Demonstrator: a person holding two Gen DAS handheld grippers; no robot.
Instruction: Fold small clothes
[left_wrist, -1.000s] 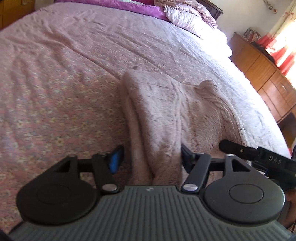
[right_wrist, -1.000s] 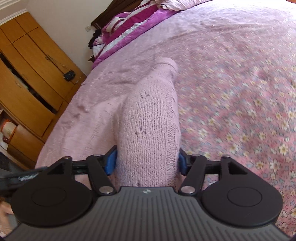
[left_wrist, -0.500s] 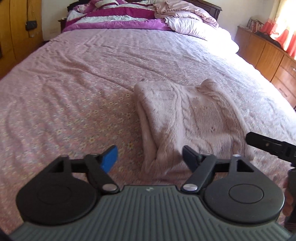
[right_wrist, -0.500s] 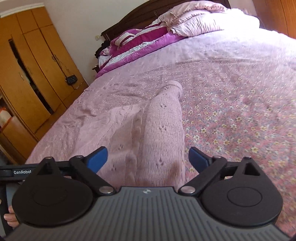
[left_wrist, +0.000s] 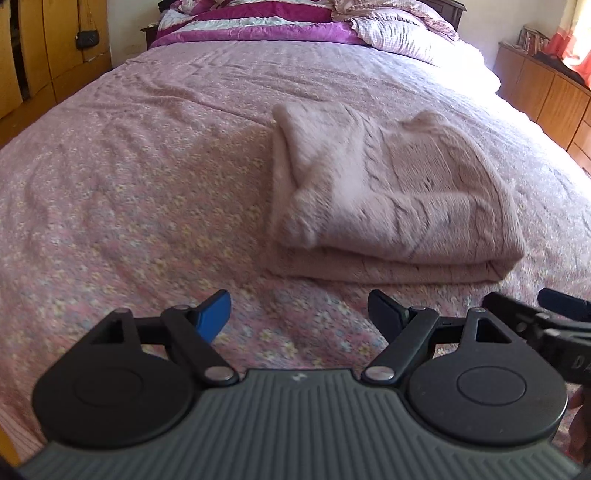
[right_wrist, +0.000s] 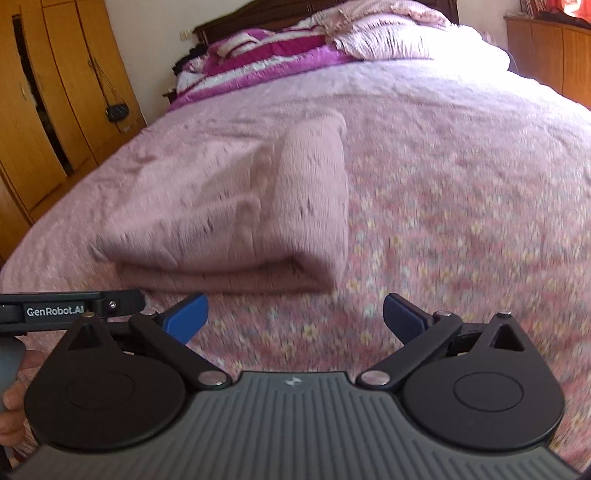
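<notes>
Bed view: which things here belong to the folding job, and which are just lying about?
Part of the job:
- folded pink knit sweater, lying on the bedspread
- left tool, open, empty
- right tool, open, empty

Just lying about:
- striped magenta quilt and pale bedding at the headboard
- wooden wardrobe with a small black pouch hanging on it
- wooden cabinets

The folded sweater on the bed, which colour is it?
Pale pink cable knit sweater, shown best by the left wrist view.

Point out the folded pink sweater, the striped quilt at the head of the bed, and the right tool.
folded pink sweater (left_wrist: 388, 206): left wrist view, on its knitted top layer.
striped quilt (right_wrist: 258, 48): right wrist view, on a magenta stripe.
right tool (right_wrist: 295, 317): right wrist view, midway between its open fingertips.
</notes>
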